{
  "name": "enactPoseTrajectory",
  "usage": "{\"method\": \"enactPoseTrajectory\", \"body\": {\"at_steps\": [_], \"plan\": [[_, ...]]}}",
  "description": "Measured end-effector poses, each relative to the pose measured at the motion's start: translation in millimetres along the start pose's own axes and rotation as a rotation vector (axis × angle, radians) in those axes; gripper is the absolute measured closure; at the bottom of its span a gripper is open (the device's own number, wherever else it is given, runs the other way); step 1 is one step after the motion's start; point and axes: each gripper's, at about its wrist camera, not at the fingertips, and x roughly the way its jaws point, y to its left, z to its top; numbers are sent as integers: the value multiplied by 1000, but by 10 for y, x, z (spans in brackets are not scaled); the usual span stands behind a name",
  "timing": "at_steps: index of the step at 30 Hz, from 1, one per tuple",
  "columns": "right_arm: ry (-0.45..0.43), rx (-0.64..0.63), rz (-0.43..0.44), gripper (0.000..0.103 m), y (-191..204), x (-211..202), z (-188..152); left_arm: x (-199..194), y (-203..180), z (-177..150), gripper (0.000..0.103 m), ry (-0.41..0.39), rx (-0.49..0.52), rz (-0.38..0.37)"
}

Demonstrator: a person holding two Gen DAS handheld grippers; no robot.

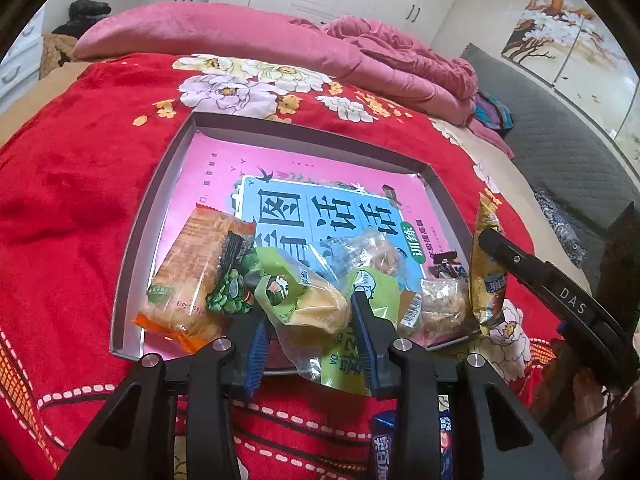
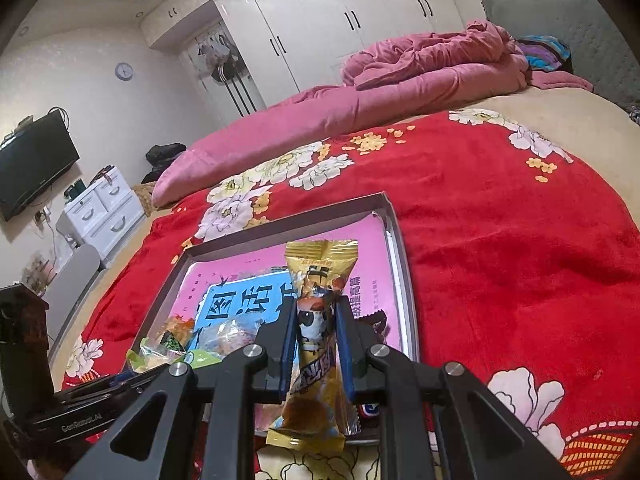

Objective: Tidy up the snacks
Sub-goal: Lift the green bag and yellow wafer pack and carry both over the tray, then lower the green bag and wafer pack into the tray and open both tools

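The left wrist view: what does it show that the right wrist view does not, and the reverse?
Only the left wrist view shows the left gripper shut on a green snack bag and an orange cracker pack in full. Only the right wrist view shows a television, a wall clock and a white drawer chest. Both show the tray, the right gripper shut on a yellow snack bar, and the red blanket.

Blue packet (image 1: 385,450) cut off below.

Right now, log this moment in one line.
left gripper: shut on green snack bag | right gripper: shut on yellow snack packet | tray: partly filled
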Motion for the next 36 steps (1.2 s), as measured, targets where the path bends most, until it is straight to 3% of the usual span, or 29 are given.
{"method": "enactPoseTrajectory", "body": {"at_steps": [36], "plan": [[12,0,-10,83,-50,122,34,123,-3,24,62,21,-16,-17]]}}
